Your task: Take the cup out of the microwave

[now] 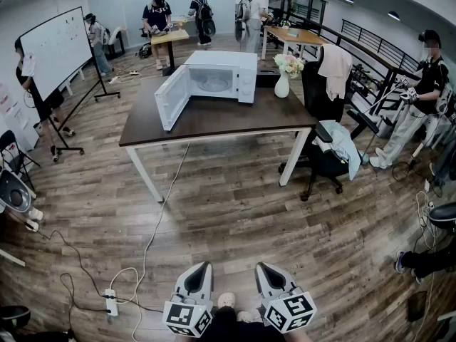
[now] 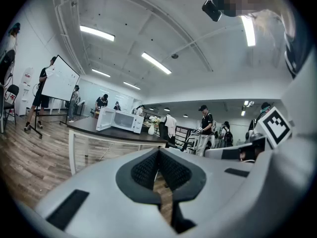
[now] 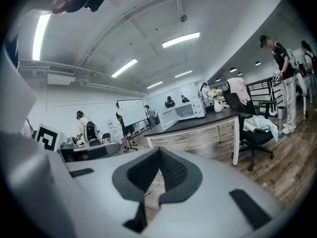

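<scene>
Head view, with both gripper views in support. We stand well back on the wooden floor (image 1: 235,219), which fills most of the frame and lies between us and the dark-topped table (image 1: 214,123) on white legs. Beyond the table several people (image 1: 158,14) stand at other desks, and one more person (image 1: 422,95) stands at the right by the railing. A whiteboard (image 1: 57,48) on a wheeled stand sits to the table's left, well apart from it. On the tabletop we find the white microwave (image 1: 222,75), its door (image 1: 172,97) swung wide to the left so that the cavity faces us. A pale round plate shows inside, but the cup is too small to make out from here. A black office chair (image 1: 324,155) draped with a light cloth stands at the table's right end, beside the near right leg. Just right of the microwave stands a white vase (image 1: 283,85) of flowers. A white cable (image 1: 162,198) drops from the table and runs across the floor to a power strip (image 1: 110,302) at our lower left. At the bottom edge, the left gripper (image 1: 202,266) and right gripper (image 1: 263,267) point forward side by side. In each gripper view we see the two pads pressed together with nothing between them, both far from the microwave.
</scene>
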Motion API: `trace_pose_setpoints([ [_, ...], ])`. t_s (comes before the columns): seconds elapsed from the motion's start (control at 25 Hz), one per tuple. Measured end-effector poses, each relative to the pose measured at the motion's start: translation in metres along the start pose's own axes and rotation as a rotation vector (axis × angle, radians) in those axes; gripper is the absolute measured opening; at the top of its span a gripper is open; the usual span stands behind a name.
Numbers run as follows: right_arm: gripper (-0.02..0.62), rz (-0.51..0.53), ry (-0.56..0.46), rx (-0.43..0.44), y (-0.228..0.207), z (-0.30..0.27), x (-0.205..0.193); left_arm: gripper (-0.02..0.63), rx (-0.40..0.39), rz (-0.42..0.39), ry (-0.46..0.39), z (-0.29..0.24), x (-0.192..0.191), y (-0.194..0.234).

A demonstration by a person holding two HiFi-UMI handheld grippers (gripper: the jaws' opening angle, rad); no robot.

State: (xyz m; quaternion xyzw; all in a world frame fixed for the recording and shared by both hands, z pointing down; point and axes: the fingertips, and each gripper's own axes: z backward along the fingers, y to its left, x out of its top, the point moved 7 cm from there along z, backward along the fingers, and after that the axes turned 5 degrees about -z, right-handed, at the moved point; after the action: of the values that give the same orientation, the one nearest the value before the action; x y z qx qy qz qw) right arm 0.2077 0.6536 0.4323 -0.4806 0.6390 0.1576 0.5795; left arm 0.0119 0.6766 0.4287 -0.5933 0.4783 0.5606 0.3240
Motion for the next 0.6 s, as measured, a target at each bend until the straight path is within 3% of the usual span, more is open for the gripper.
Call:
trace_pose_setpoints([
  [0.6,-0.005,-0.022,-0.006,0.023,0.019,0.044,-0.021,0.005,0.055,-0.050,-0.010,0.055,-0.007,-0.028],
])
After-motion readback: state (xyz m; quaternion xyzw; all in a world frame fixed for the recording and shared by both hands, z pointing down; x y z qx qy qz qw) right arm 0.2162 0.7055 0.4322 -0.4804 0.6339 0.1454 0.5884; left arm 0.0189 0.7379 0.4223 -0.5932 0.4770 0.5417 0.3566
